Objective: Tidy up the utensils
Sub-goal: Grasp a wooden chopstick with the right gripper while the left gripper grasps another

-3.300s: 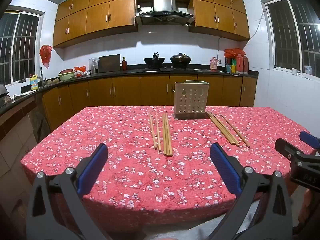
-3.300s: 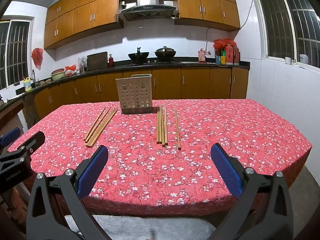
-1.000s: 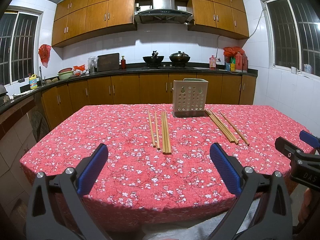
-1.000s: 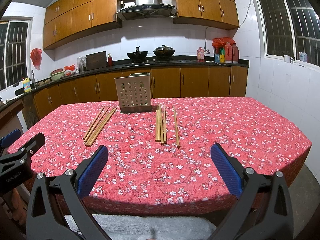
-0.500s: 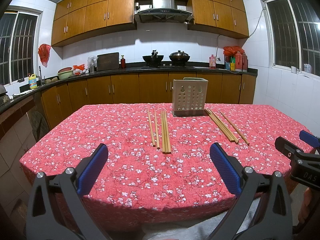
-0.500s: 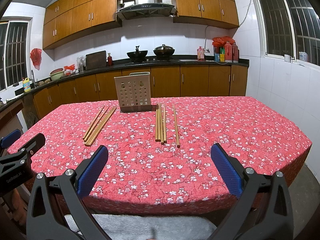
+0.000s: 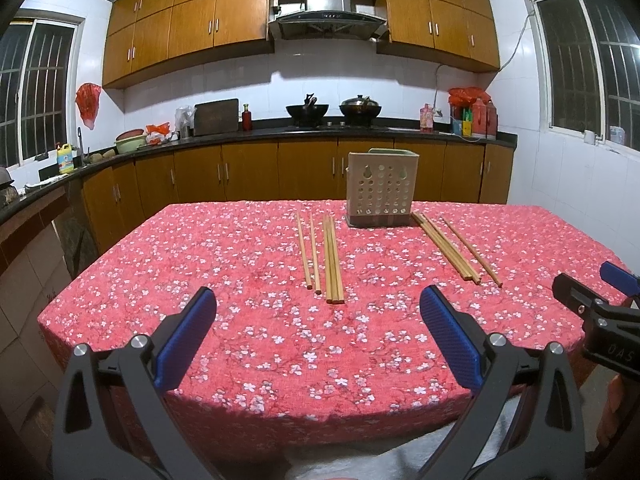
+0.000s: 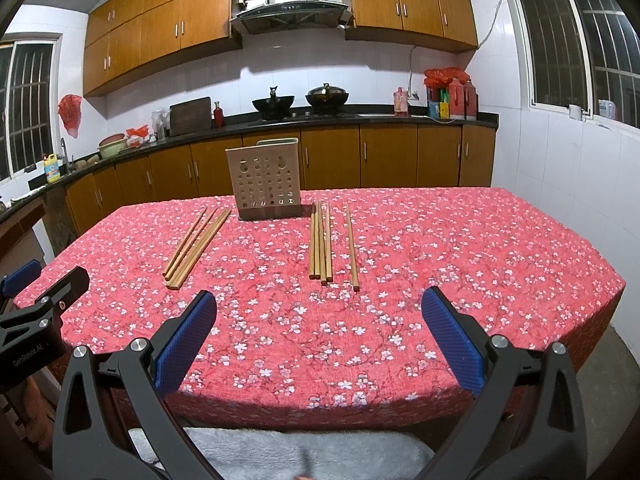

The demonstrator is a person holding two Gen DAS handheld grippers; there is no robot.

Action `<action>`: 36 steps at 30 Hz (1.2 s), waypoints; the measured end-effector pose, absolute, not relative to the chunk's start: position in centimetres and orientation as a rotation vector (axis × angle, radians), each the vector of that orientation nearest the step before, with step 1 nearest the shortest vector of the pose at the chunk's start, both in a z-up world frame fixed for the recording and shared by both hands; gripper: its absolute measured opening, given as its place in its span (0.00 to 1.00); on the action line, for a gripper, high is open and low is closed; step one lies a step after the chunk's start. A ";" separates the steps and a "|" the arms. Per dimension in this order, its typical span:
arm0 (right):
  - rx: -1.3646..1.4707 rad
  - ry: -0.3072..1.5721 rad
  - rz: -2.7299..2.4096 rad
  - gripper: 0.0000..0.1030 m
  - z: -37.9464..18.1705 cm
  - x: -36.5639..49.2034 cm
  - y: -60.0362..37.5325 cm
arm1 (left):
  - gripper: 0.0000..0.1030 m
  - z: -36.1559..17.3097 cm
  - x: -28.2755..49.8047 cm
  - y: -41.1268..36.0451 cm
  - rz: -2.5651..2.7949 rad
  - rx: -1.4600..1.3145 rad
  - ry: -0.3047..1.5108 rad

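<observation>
A beige perforated utensil holder stands upright at the far middle of the red flowered table; it also shows in the right wrist view. Several wooden chopsticks lie in two groups: one left of the holder, one right of it. My left gripper is open and empty above the near table edge. My right gripper is open and empty too, level with it on the right.
Behind the table runs a kitchen counter with two woks, bottles and bowls over wooden cabinets. Windows are on both side walls. A white cloth lies below the near table edge.
Both grippers have crept slightly forward and up over the near table edge. Both stay open; nothing on the table has moved.
</observation>
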State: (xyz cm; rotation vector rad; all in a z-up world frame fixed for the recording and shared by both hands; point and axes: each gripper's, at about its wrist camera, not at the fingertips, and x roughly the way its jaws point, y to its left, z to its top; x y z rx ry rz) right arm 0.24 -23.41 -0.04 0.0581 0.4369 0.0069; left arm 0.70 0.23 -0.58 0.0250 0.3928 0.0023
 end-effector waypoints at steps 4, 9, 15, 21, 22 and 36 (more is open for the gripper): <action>0.070 0.472 -0.020 0.98 -0.4 1.6 -24.0 | 0.96 -0.8 2.7 1.4 0.046 0.011 0.436; 0.056 0.534 -0.082 0.98 -0.9 4.2 -24.9 | 0.96 -1.3 6.3 3.3 0.092 -0.019 0.545; 0.151 0.679 -0.090 0.98 -1.4 9.6 -27.5 | 0.96 -2.0 11.5 5.0 0.095 -0.041 0.691; 0.173 0.763 -0.090 0.67 -2.0 14.2 -28.9 | 0.94 -2.7 16.2 6.4 0.064 -0.083 0.757; 0.170 0.778 -0.085 0.65 -2.3 15.2 -29.0 | 0.86 -2.7 16.9 6.6 0.058 -0.091 0.764; 0.170 0.933 -0.032 0.25 -6.5 22.6 -28.4 | 0.37 -5.6 25.0 5.3 -0.033 -0.072 0.918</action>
